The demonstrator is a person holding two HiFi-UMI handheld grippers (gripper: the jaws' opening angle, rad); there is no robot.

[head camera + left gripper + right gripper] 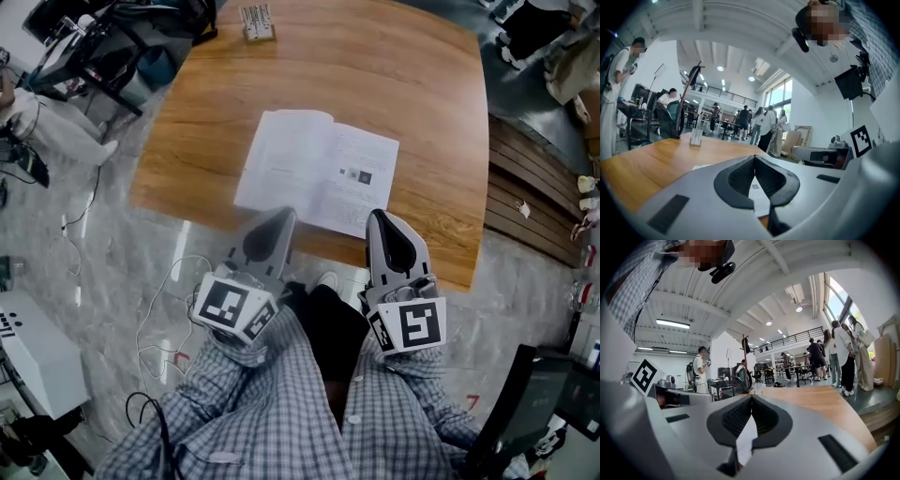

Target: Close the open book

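Note:
An open white book (319,167) lies flat on the wooden table (394,75), close to its near edge. Both grippers hover side by side at the book's near edge and point away from me. My left gripper (286,214) has its tips over the left page's near edge, jaws shut and holding nothing. My right gripper (375,217) is over the right page's near corner, also shut and holding nothing. In the left gripper view the jaws (753,157) meet, with a printed page (758,197) showing below them. In the right gripper view the jaws (751,397) meet over a page (745,439).
A small clear card holder (257,21) stands at the table's far edge. The table's right edge borders wooden steps (525,187). Cables (164,309) and a white box (33,356) lie on the floor at left. Several people stand behind the table (764,124).

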